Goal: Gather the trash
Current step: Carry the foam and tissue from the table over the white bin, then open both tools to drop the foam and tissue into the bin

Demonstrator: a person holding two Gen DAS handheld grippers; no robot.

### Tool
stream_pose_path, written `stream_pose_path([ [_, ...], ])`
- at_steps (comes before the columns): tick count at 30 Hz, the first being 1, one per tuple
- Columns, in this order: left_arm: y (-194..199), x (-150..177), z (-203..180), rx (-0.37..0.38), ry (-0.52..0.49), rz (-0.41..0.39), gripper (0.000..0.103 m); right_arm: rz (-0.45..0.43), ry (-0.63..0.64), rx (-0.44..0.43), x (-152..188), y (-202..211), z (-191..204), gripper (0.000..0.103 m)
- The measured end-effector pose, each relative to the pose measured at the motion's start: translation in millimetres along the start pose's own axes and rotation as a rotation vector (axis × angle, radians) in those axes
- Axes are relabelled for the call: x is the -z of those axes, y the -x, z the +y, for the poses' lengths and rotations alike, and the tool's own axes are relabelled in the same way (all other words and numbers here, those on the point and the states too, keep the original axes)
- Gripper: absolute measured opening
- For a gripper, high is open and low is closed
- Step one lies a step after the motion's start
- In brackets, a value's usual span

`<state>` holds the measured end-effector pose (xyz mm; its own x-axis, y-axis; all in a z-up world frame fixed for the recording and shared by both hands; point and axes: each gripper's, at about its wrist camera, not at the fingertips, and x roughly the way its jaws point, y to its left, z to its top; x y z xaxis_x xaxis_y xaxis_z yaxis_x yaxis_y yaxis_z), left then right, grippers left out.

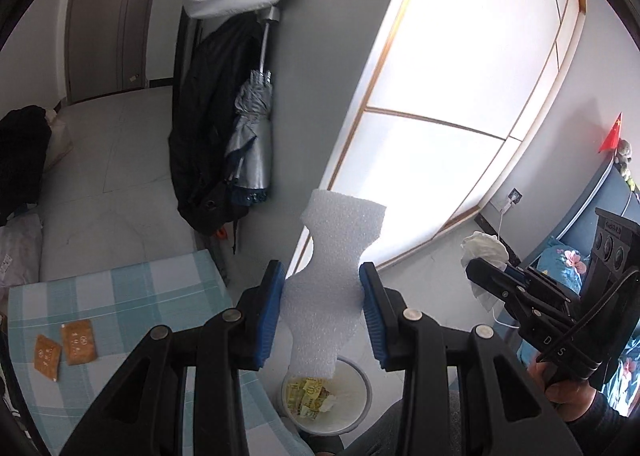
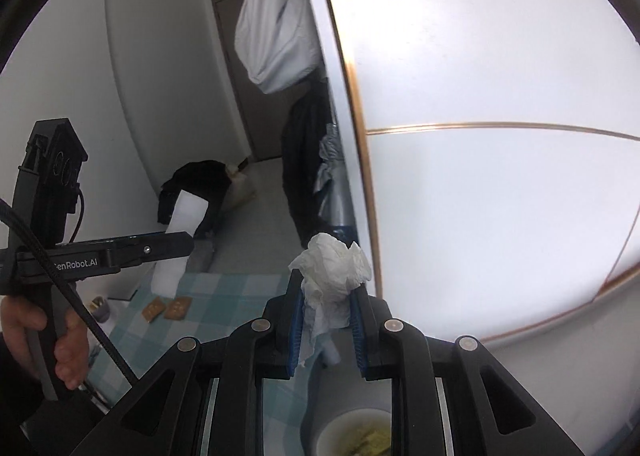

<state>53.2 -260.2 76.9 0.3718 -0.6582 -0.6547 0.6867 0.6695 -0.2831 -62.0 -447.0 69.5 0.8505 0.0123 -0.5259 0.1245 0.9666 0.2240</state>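
Black arms and blue pads of the left gripper (image 1: 322,310) fill the foreground of its own view, and the pads press on both sides of a white foam piece (image 1: 334,276) that stands up between them, waisted in the middle and wider at the top. Directly below the foam sits a white bin (image 1: 356,412) on the floor, with yellow wrappers (image 1: 308,396) lying inside; their print is too small to read. To the left lies a table under a blue checked cloth (image 1: 132,308), carrying two orange sachets (image 1: 66,348) side by side with pale markings I cannot make out. The right gripper (image 2: 326,320) is clamped on a crumpled white tissue (image 2: 332,276), which bulges above its blue pads and hangs down between them, above the bin's rim. From the right wrist view, the side of the left gripper reads "GenRobot.AI", its first letter partly hidden by a cable. A hand (image 2: 60,340) holds that gripper's handle. From the left wrist view, the right gripper's body shows the letters "D" and "S".
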Motion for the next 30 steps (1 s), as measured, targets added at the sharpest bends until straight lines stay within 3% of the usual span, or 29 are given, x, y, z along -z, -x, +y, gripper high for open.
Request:
stream_pose_path([
  [8,-92.9,29.9,-13.4,0.007,0.008,0.24,0.033,0.135,-0.191,0.06,50.7,-25.8,-94.7,0.021],
  [15,-170.5,81.8,-29.4,0.0,-0.012,0.494,0.033,0.317,-0.364,0.097,133.6,-65.9,-155.9,0.02],
  [22,-227.8,125.6,-32.1,-0.044,-0.044,0.753,0.033,0.485,-0.444,0.028,199.0,-107.2,-172.4,0.02],
  [30,-275.1,151.1,-28.0,-0.063,-0.014,0.931,0.033,0.607,-0.491,-0.087,247.1,-145.8,-156.3,0.02],
])
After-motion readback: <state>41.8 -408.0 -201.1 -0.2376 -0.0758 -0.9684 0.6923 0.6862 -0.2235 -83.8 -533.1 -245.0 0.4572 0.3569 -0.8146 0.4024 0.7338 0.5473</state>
